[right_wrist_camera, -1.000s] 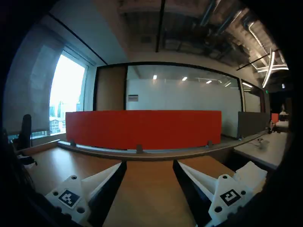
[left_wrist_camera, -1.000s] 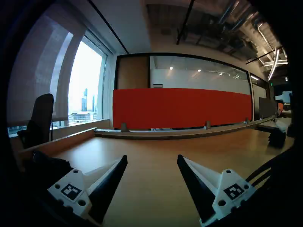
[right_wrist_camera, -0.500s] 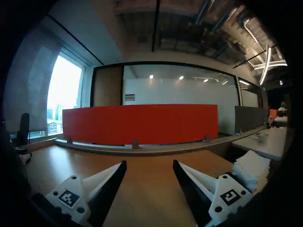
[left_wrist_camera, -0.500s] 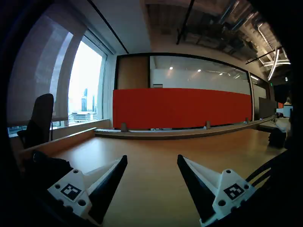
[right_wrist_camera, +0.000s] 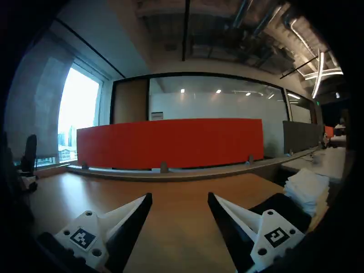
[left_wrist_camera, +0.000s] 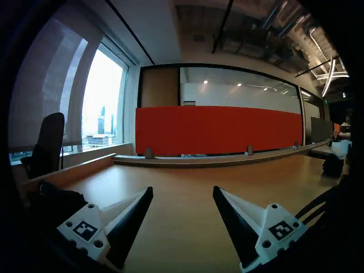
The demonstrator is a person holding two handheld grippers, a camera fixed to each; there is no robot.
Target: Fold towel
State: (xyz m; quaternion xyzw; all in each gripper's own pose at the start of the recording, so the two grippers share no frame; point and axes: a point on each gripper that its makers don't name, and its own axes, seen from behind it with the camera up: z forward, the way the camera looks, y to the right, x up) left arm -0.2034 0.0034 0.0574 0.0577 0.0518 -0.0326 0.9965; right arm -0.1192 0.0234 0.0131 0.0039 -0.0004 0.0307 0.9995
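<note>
A stack of white folded towels sits at the right edge of the wooden desk in the right gripper view, with a dark flat thing lying just in front of it. My right gripper hovers low over the desk, open, nothing between its fingers. In the left gripper view my left gripper is also open and empty over the wooden desk. A dark crumpled object lies beside its left finger.
A red divider panel runs along the desk's far edge. A black chair stands at the left by the window. A dark object rests on the desk at the right, with white things behind it.
The right gripper has tilted and lowered toward the desk, so the towel stack and the dark thing before it came more into sight. The left gripper has stayed still.
</note>
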